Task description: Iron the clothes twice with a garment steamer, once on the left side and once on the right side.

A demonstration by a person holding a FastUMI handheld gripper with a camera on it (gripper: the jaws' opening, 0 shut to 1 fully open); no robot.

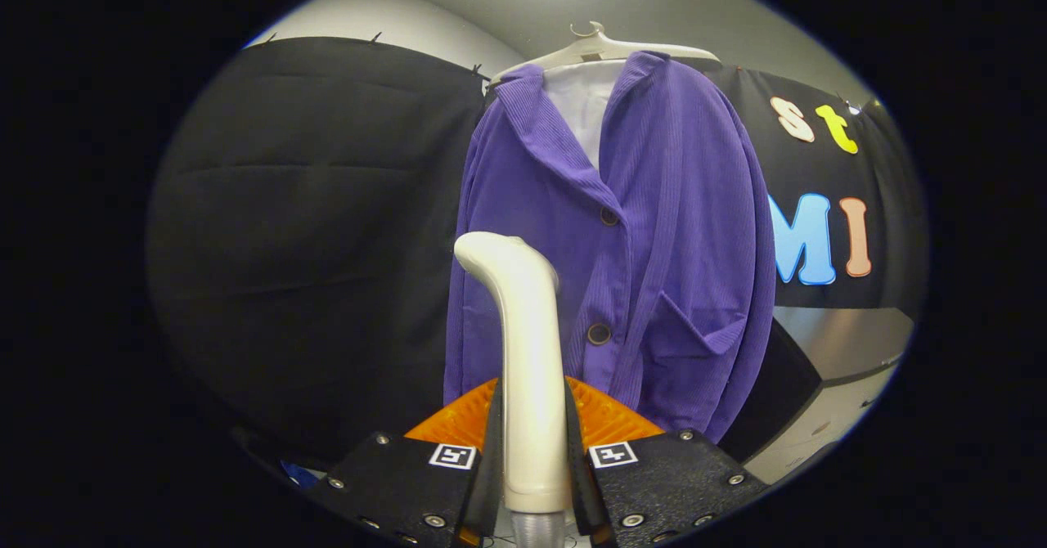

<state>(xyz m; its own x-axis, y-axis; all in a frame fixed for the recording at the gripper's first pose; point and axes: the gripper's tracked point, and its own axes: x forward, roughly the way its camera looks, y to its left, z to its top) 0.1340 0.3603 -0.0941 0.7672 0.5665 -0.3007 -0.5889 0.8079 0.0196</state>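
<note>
White steamer (523,343) clamped in gripper (532,442), purple jacket (654,229) beyond.

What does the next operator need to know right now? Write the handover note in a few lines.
Gripper: shut on the garment steamer, both fingers pressing its handle; steamer upright, head bent toward the purple jacket.
Jacket: on a white hanger just beyond the steamer, buttoned, in front of the black cloth wall.
Done: steamer picked up and brought in front of the jacket's lower part; contact cannot be told.
Left: judging from this moment, both passes, left side and right side.
</note>
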